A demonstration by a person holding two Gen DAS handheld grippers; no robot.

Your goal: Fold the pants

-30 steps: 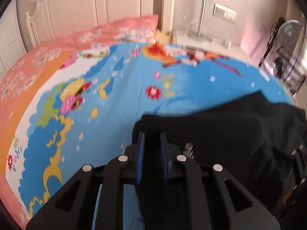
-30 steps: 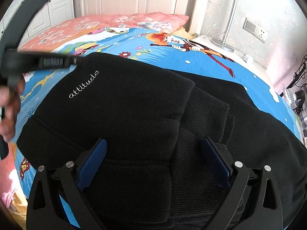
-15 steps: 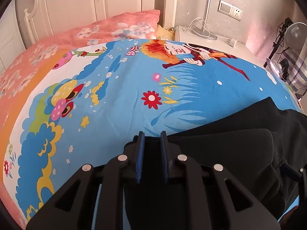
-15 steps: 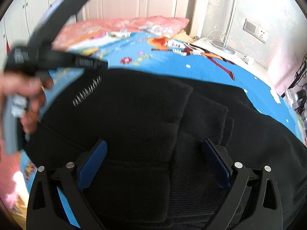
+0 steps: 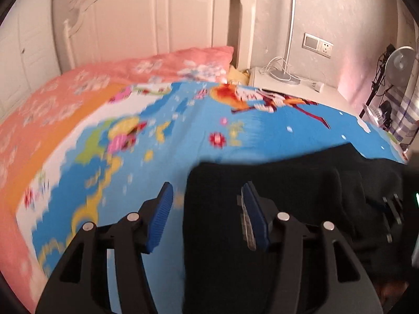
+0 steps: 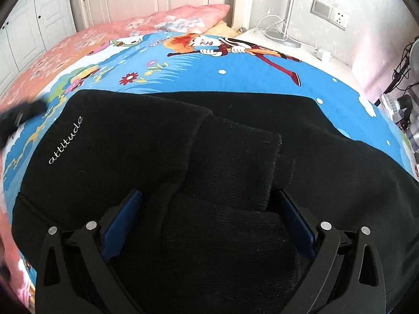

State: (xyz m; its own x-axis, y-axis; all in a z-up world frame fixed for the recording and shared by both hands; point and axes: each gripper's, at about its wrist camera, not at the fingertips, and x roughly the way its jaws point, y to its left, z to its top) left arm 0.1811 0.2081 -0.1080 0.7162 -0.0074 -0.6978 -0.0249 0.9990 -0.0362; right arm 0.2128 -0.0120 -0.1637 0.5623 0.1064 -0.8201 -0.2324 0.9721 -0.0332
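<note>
The black pants (image 6: 146, 141) lie folded over on the blue cartoon bedsheet (image 6: 235, 78), with white "attitude" lettering at their left. In the left wrist view the pants (image 5: 275, 188) fill the lower right. My left gripper (image 5: 207, 217) is open and empty, its jaws astride the pants' left edge, a little above it. My right gripper (image 6: 209, 217) is open wide, its blue pads on either side of a thick folded ridge of the pants, not pinching it. The left gripper shows blurred at the left edge of the right wrist view (image 6: 18, 120).
A pink floral pillow (image 5: 167, 65) lies at the white headboard (image 5: 157, 21). A white nightstand (image 5: 293, 86) with a lamp and cables stands to the right of the bed. A fan (image 5: 400, 62) and clutter stand at the far right.
My left gripper has opened and let go of the pants' edge, then drawn back to the left. The pants' left part now lies flat. My right gripper has stayed open over the fold.
</note>
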